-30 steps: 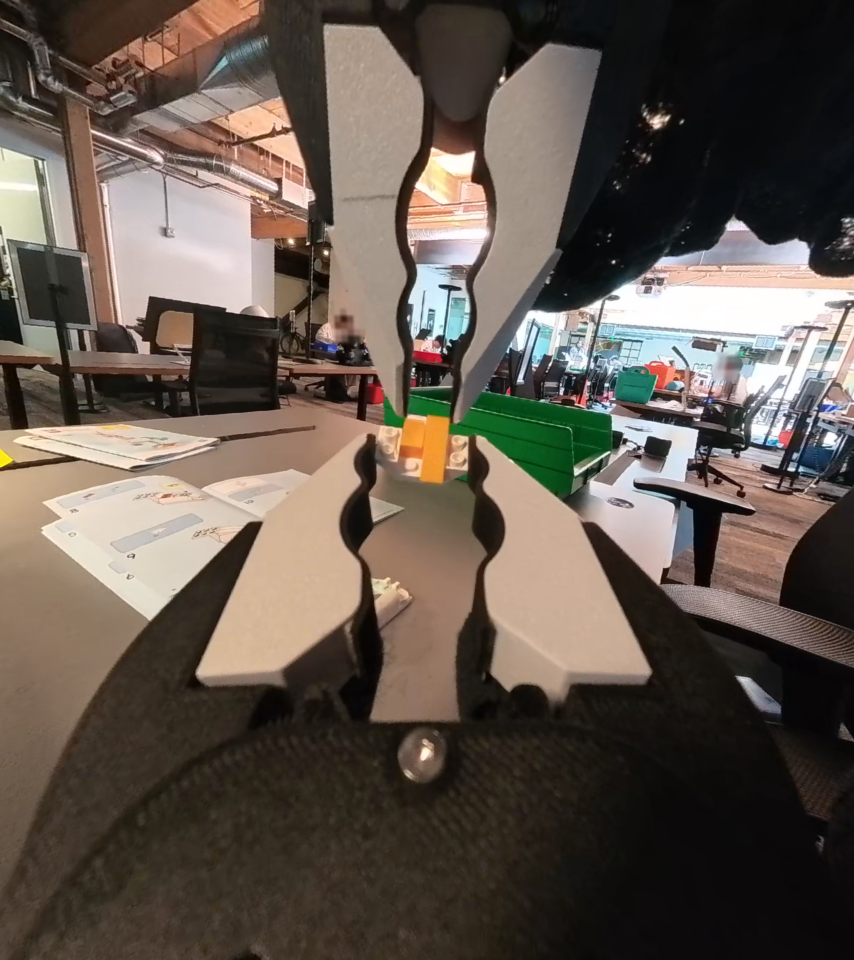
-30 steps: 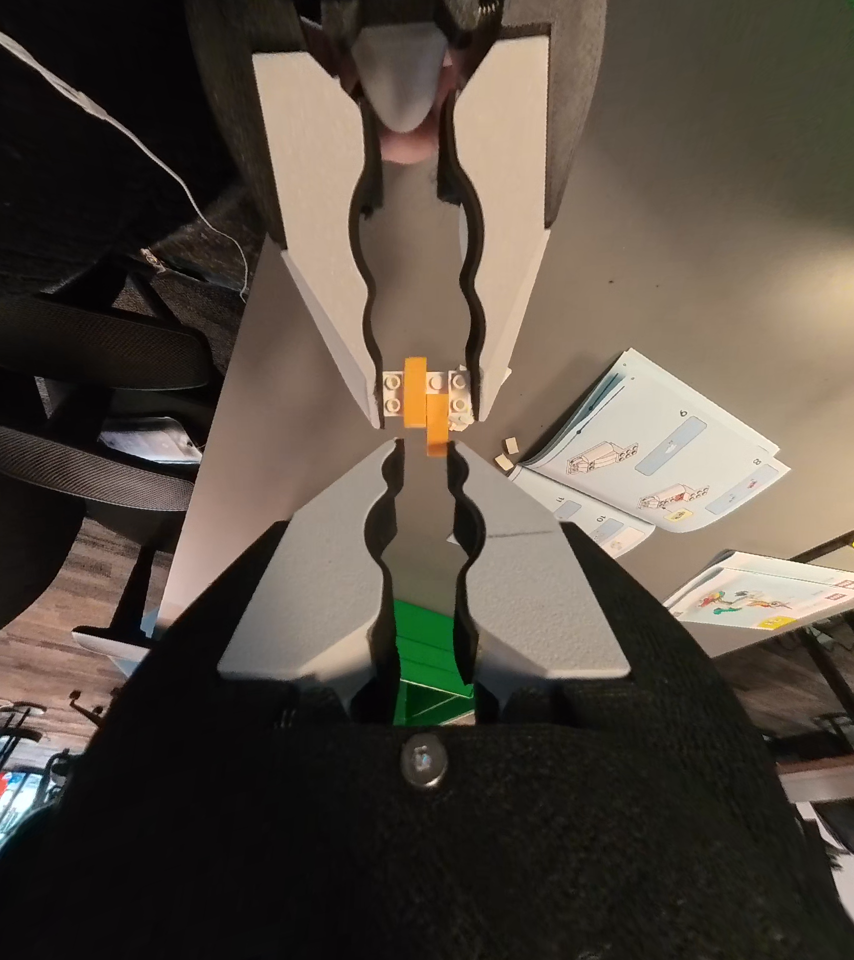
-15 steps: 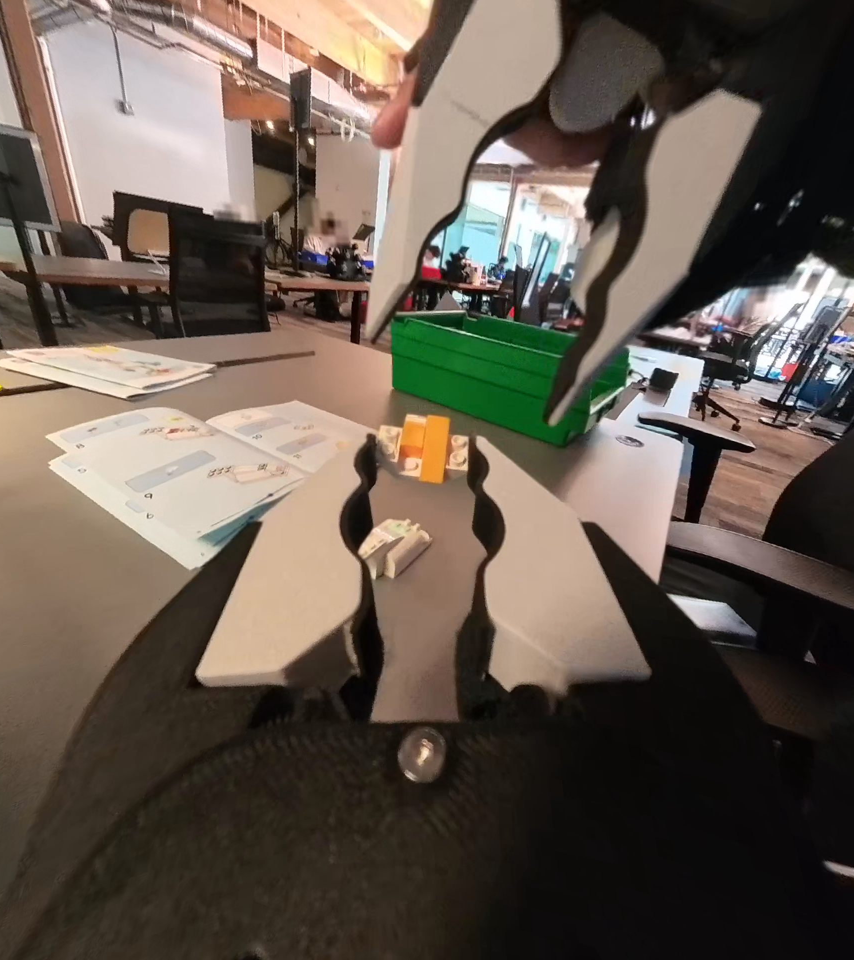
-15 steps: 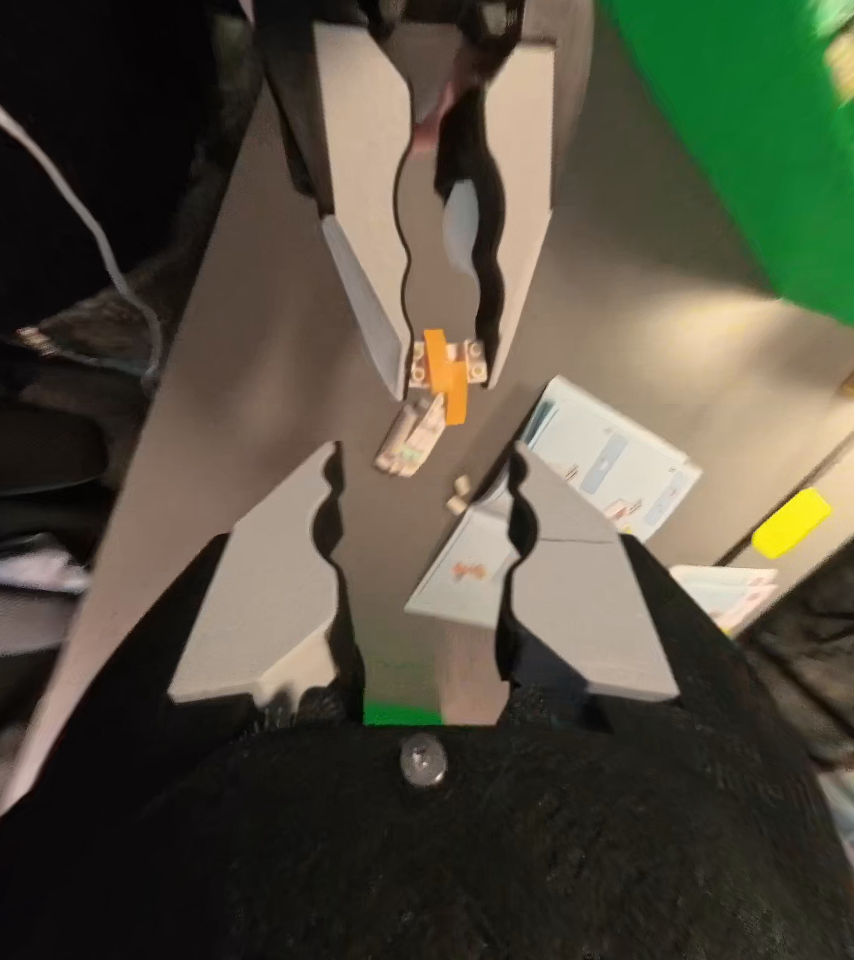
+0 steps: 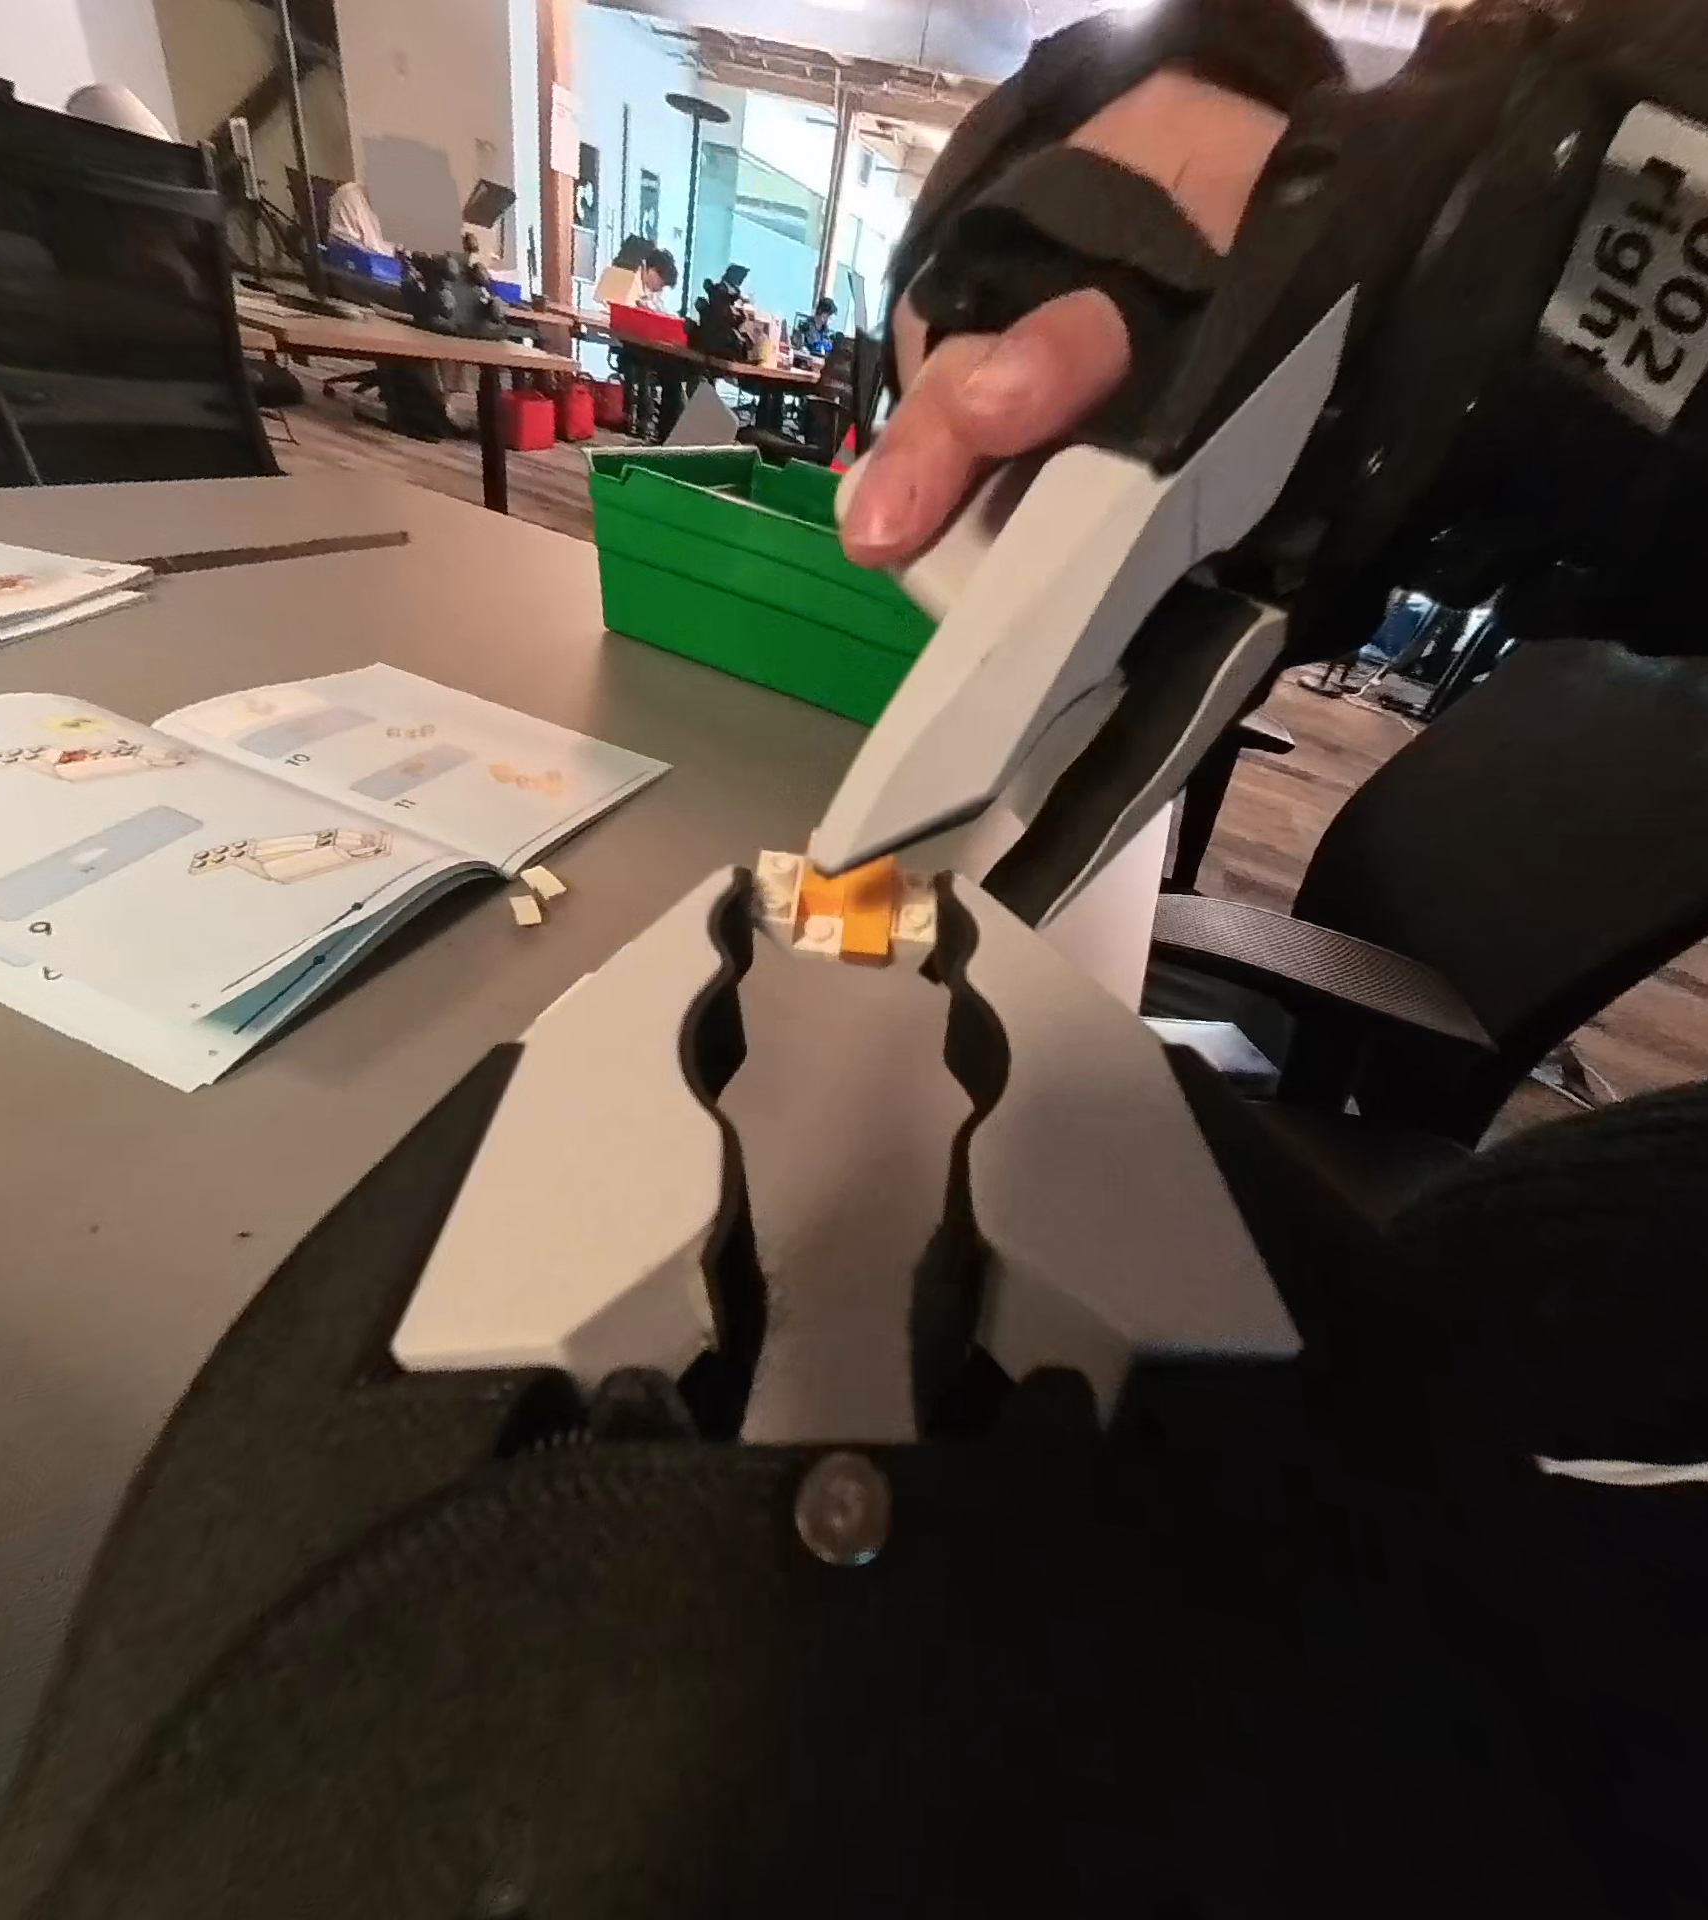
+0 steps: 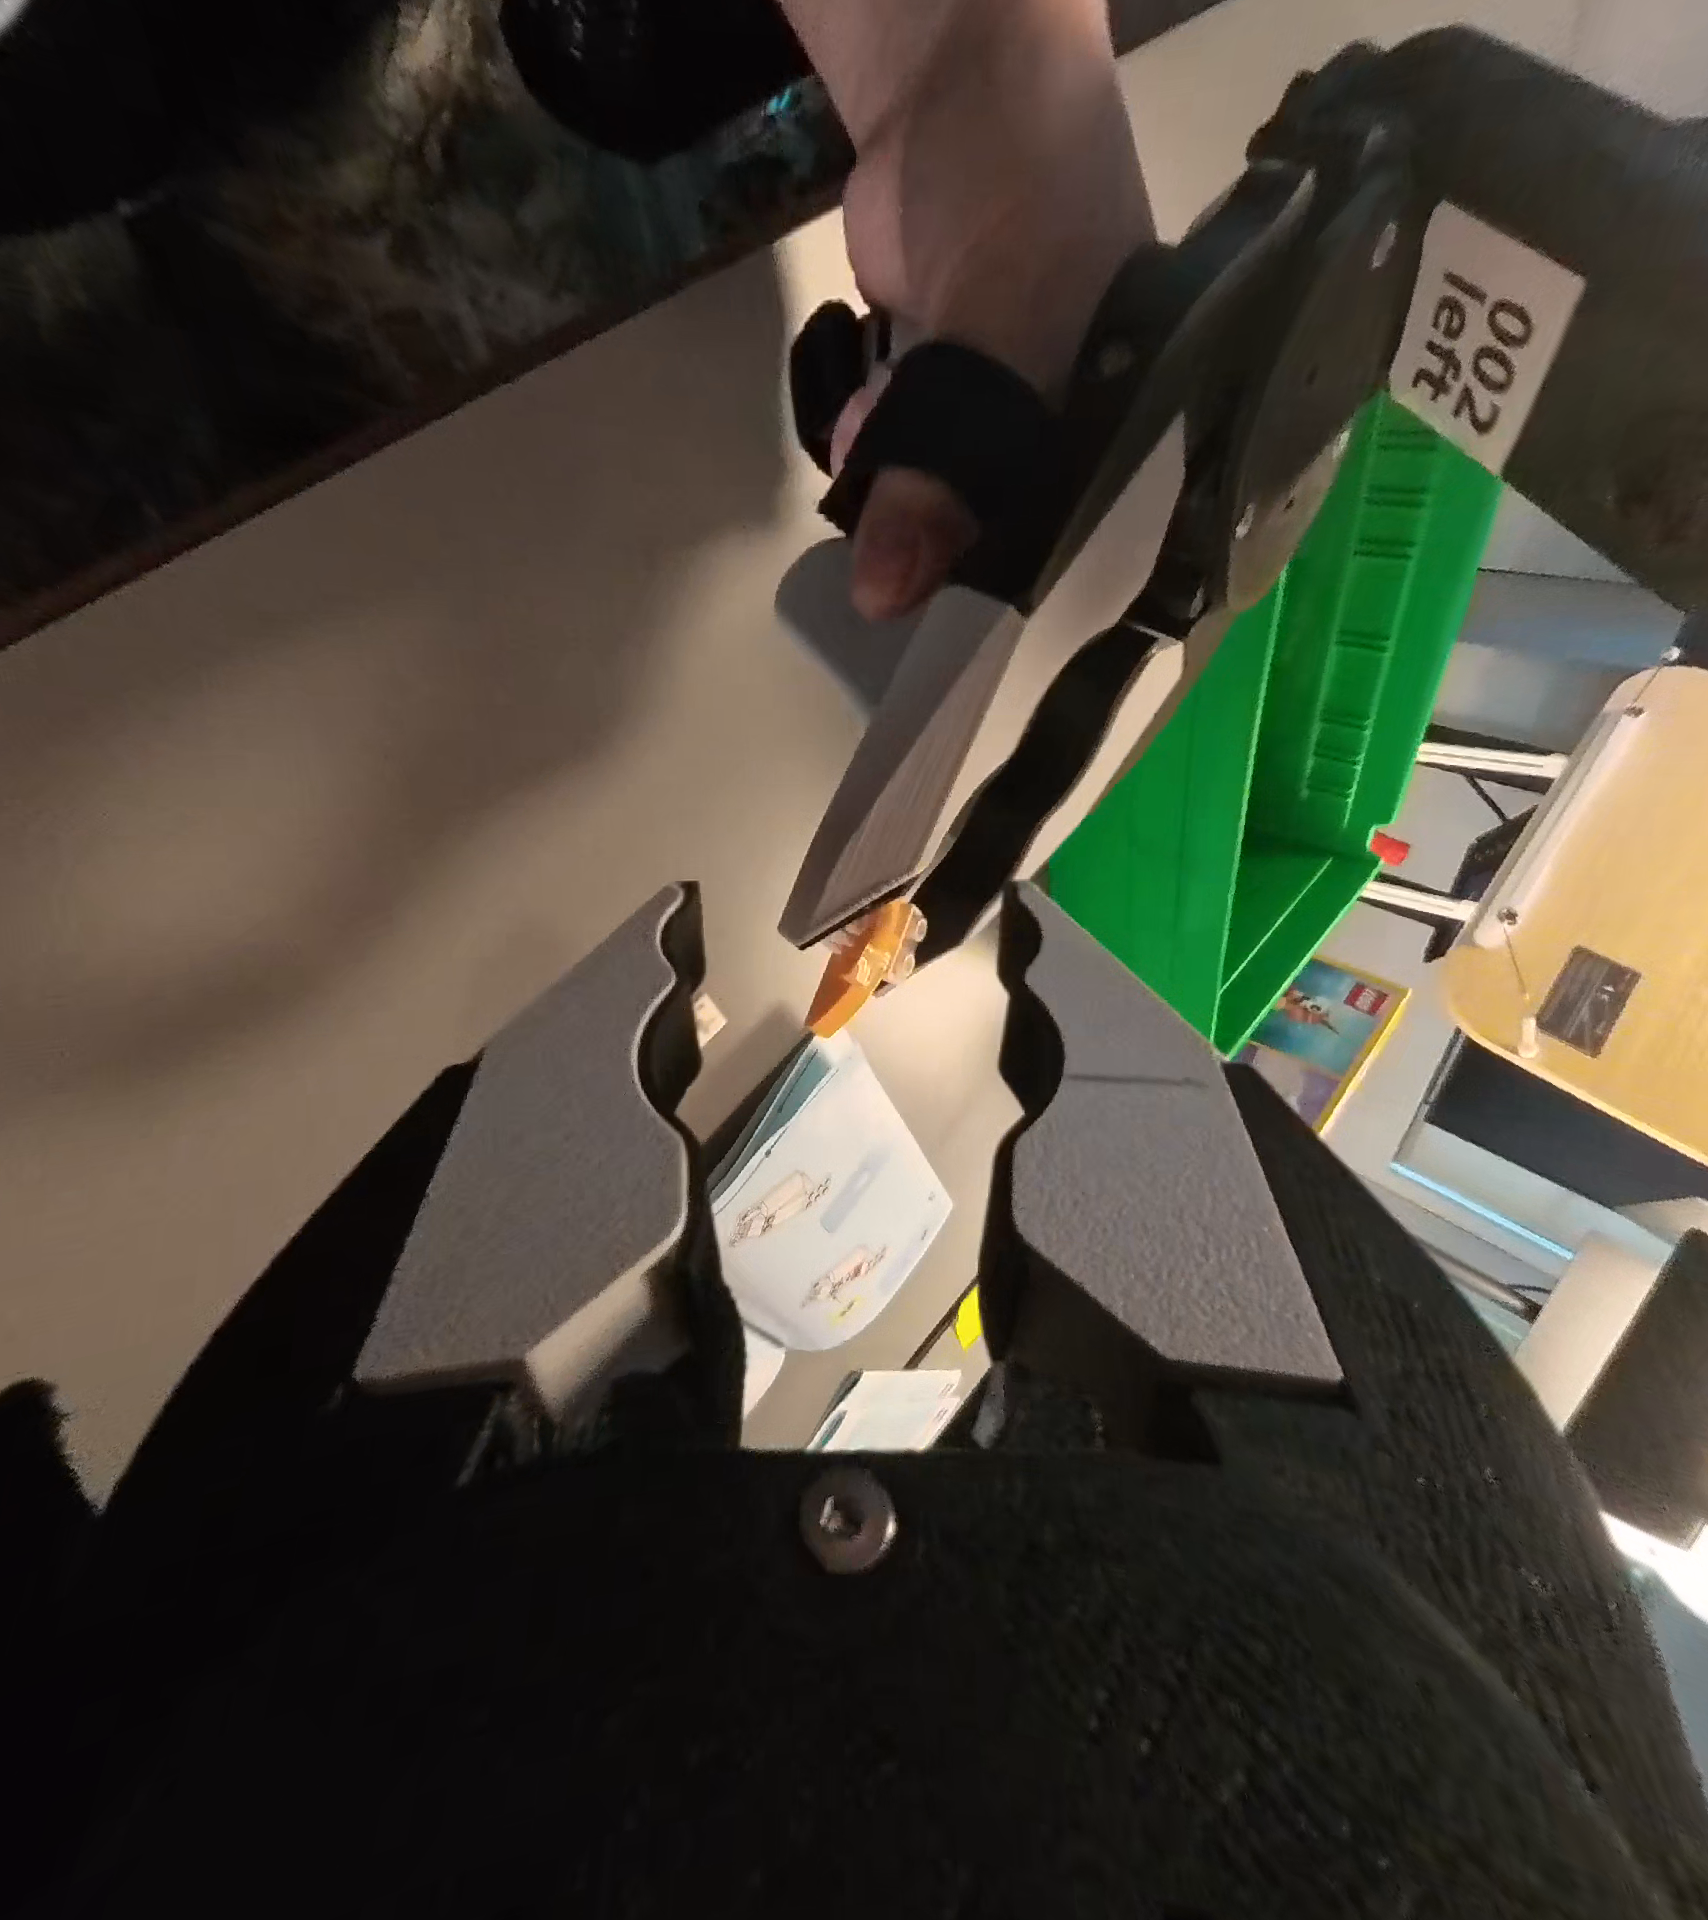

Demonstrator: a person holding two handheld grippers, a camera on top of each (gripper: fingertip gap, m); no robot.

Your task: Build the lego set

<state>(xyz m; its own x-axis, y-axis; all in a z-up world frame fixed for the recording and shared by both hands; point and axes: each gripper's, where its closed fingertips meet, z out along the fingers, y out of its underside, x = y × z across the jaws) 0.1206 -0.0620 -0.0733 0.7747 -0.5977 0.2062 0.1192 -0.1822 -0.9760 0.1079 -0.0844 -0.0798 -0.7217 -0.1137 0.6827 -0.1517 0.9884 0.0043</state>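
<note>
Two white tags (image 5: 1660,270), one per gripper; writing withheld

An open-plan office or workshop is shown: rows of long tables (image 5: 434,348), black office chairs (image 5: 91,301), seated people (image 5: 647,286), and exposed ceiling beams (image 5: 829,78).

Both grippers have pale grey fingers (image 5: 601,1164) with wavy black inner edges, set in black fabric-covered bodies with a silver screw (image 5: 839,1522) at centre. Each body carries a white label (image 5: 1650,281). The hand (image 6: 943,436) wears a black fingerless glove.
</note>
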